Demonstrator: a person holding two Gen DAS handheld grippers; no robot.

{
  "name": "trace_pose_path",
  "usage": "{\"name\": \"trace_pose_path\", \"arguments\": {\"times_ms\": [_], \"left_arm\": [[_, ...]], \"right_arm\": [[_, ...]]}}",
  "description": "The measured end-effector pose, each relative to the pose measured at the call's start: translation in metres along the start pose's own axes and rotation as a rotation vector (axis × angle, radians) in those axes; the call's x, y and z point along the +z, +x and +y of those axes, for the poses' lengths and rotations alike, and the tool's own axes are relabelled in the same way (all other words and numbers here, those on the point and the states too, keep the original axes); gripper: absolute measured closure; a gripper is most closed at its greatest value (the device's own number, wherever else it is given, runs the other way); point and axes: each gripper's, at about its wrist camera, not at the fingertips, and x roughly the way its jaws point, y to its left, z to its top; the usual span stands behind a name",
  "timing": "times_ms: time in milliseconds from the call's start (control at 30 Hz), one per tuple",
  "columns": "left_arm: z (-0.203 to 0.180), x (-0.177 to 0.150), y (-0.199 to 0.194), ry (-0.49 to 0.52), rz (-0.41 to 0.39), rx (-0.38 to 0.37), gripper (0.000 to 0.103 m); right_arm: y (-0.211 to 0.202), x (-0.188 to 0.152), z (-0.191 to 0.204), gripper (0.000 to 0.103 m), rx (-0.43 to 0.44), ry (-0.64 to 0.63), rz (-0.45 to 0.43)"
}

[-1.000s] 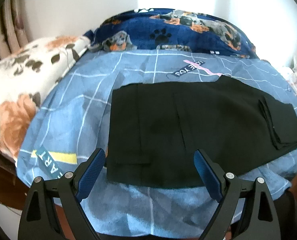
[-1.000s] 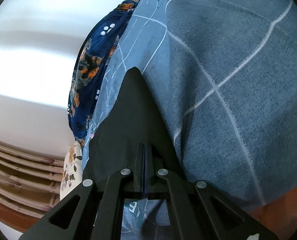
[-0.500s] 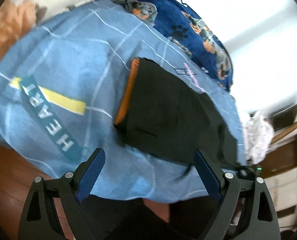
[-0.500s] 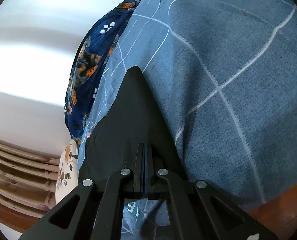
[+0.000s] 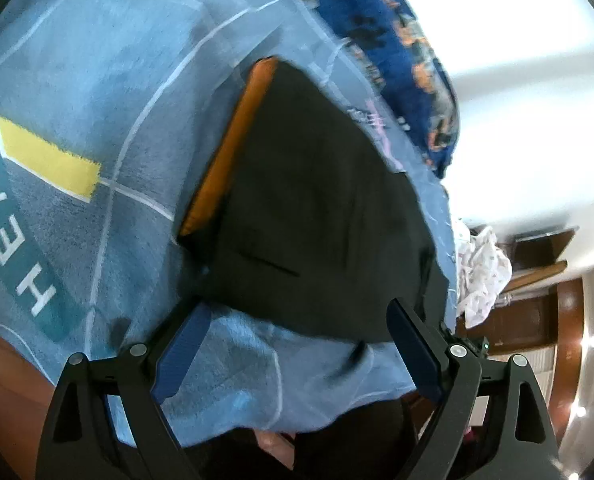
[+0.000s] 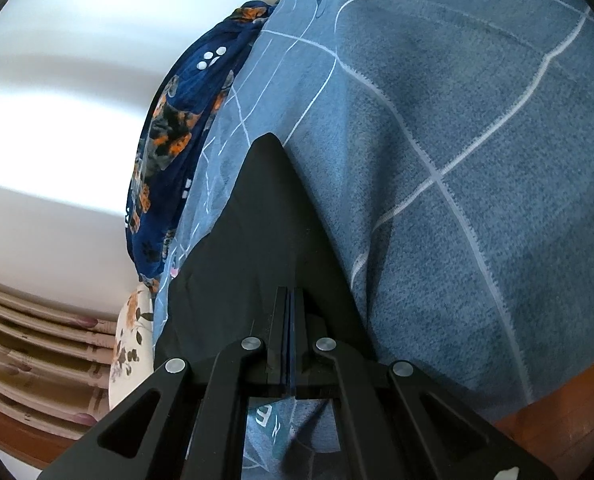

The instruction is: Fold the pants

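The black pants (image 5: 321, 200) lie folded into a flat dark slab on a blue bedspread (image 5: 109, 80) ruled with thin white lines. In the left wrist view they fill the centre of the frame, running from an upper corner near the top middle down toward the lower right. Along their left edge a narrow orange band (image 5: 233, 148) shows, where an inner layer or lining peeks out from under the black cloth. A short straight slit, like a pocket opening, crosses the fabric in the lower middle of the garment. The surface looks smooth, with few creases.

The left gripper (image 5: 297, 344) sits at the bottom of that frame, its blue-padded jaws spread wide with nothing between them but the bedspread below; the near edge of the pants lies just beyond the fingertips.

In the right wrist view the pants (image 6: 257, 248) rise as a dark wedge from the bottom centre to a point in the middle of the frame, bedspread (image 6: 457, 120) to the right. The right gripper (image 6: 291, 300) is clenched, jaws pressed together, on the near edge of the black fabric.

A navy patterned blanket (image 6: 177, 128) lies along the far edge of the bed, at left centre in that view.
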Motion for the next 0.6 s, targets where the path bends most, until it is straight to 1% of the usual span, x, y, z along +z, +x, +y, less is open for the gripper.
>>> {"name": "trace_pose_path", "arguments": {"times_ms": [33, 100, 233, 267, 300, 367, 400, 433, 467, 600], "left_arm": [[0.003, 0.001, -0.002, 0.001, -0.017, -0.012, 0.015], [0.004, 0.004, -0.001, -0.003, -0.023, -0.018, 0.015], [-0.001, 0.009, -0.002, 0.038, -0.077, -0.033, 0.015], [-0.002, 0.01, -0.004, 0.042, -0.098, -0.057, 0.014], [-0.005, 0.008, -0.009, 0.052, -0.141, -0.106, 0.014], [-0.01, 0.007, -0.018, 0.083, -0.185, -0.159, 0.014], [-0.013, 0.007, -0.019, 0.105, -0.188, -0.151, 0.014], [-0.015, 0.007, -0.018, 0.128, -0.18, -0.118, 0.014], [-0.014, 0.007, -0.015, 0.133, -0.171, -0.099, 0.014], [-0.01, 0.006, -0.005, 0.128, -0.166, -0.061, 0.014]], "right_arm": [[0.0, 0.0, 0.0, 0.103, 0.0, 0.002, 0.001], [0.0, 0.0, 0.0, 0.103, -0.003, 0.003, 0.001], [0.0, 0.0, 0.0, 0.103, 0.002, 0.007, -0.001], [0.0, 0.001, 0.0, 0.103, 0.005, 0.012, -0.002], [0.0, 0.001, -0.001, 0.103, 0.009, 0.018, -0.003], [0.0, 0.002, -0.002, 0.103, 0.014, 0.026, -0.004], [0.0, 0.002, -0.003, 0.103, 0.014, 0.027, -0.005], [0.001, 0.002, -0.002, 0.103, 0.014, 0.027, -0.006], [0.001, 0.002, -0.003, 0.103, 0.015, 0.026, -0.006], [0.0, 0.003, -0.003, 0.103, 0.015, 0.025, -0.006]]}}
